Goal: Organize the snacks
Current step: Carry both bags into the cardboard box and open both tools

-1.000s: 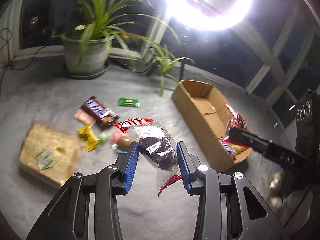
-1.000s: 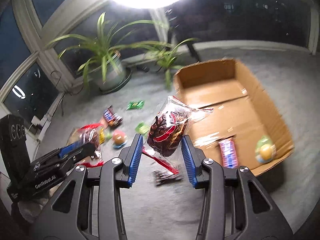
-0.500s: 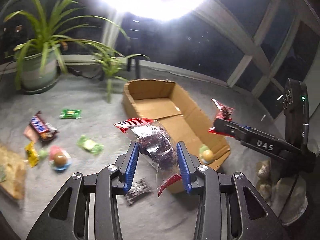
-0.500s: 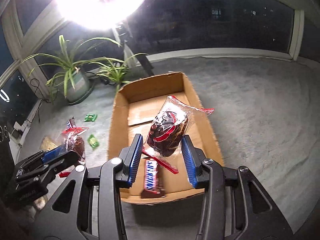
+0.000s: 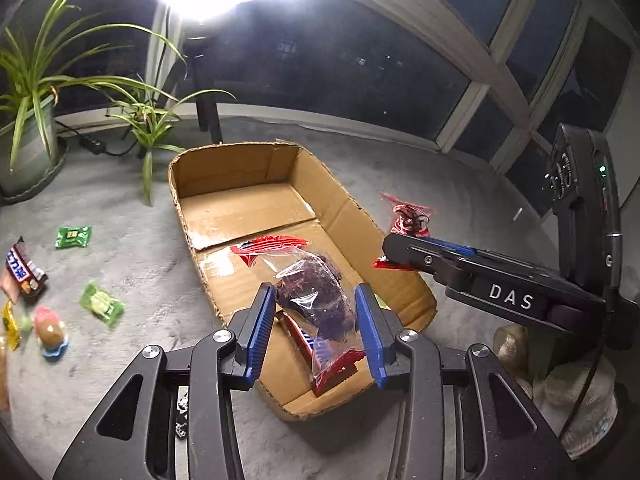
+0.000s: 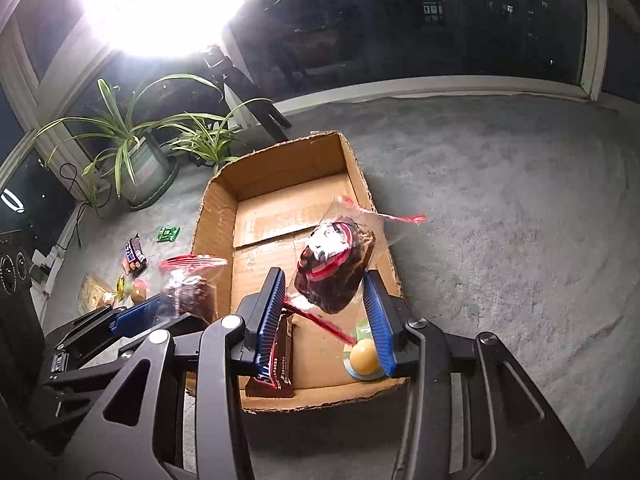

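Note:
My left gripper point(image 5: 316, 320) is shut on a clear bag of dark snacks with red ends point(image 5: 316, 300) and holds it above the near end of the open cardboard box point(image 5: 240, 168). My right gripper point(image 6: 326, 308) is shut on a second bag of dark snacks point(image 6: 336, 268), also held above the box point(image 6: 280, 156). Inside the box lie a Snickers bar point(image 6: 276, 364) and a yellow round sweet point(image 6: 364, 360). Each gripper shows in the other's view, the right one point(image 5: 400, 246) to the right, the left one point(image 6: 160, 308) to the left.
On the grey carpet left of the box lie a green packet point(image 5: 74, 237), a Snickers bar point(image 5: 22, 274), a green sweet point(image 5: 100, 304), a round sweet point(image 5: 50, 332) and a yellow wrapper. Two potted plants point(image 5: 28, 140) stand at the back. A bright ring lamp glares overhead.
Both grippers have carried their bags from the loose snacks on the left over to the box. They now hang above its near end.

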